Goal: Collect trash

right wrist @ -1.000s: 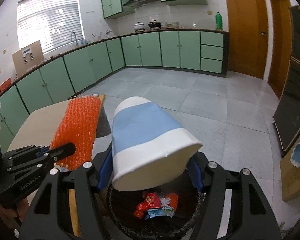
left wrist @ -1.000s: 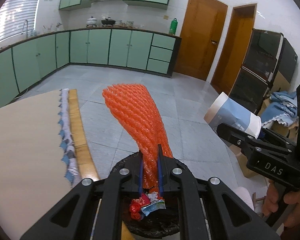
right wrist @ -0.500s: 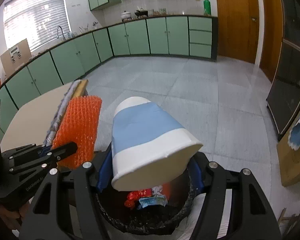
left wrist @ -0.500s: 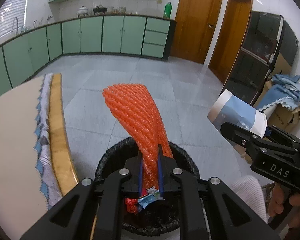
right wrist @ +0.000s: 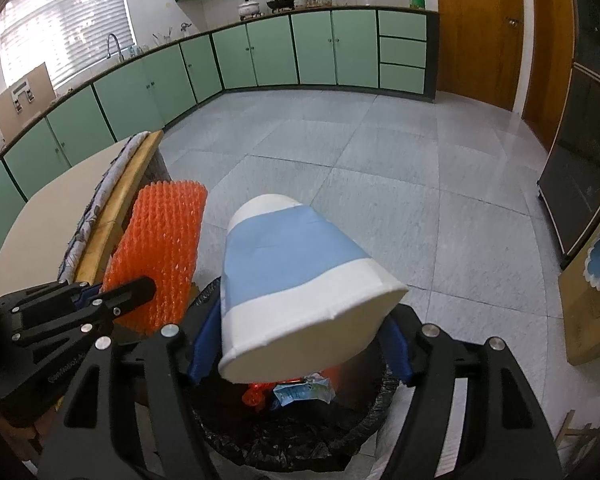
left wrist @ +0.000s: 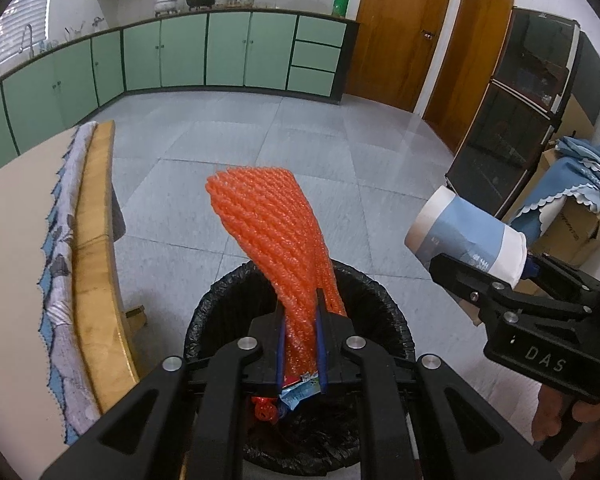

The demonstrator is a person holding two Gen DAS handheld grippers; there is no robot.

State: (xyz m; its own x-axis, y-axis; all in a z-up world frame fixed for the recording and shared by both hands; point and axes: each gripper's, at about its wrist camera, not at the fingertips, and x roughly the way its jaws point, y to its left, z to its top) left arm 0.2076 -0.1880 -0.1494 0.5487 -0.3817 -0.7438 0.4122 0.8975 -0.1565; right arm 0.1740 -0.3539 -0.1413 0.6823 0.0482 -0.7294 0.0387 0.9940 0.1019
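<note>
My left gripper (left wrist: pixel 300 312) is shut on an orange foam net sleeve (left wrist: pixel 272 232), held over a black-lined trash bin (left wrist: pixel 396 320). The sleeve also shows in the right wrist view (right wrist: pixel 160 248). My right gripper (right wrist: pixel 300 332) is shut on a blue and white paper cup (right wrist: pixel 296 264), tilted with its mouth toward the camera, above the same bin (right wrist: pixel 368 420). The cup shows at the right of the left wrist view (left wrist: pixel 464 240). Red and blue wrappers (right wrist: pixel 300 390) lie inside the bin.
A table with a wooden edge (left wrist: pixel 96 240) and a patterned cloth (left wrist: pixel 60 248) stands left of the bin. Green cabinets (left wrist: pixel 228 52) line the far wall. A dark cabinet (left wrist: pixel 520 120) and cardboard boxes (left wrist: pixel 568 224) stand at the right. Grey tiled floor lies beyond.
Both grippers have moved further over the bin, which now shows more fully beneath them. Each still holds its item.
</note>
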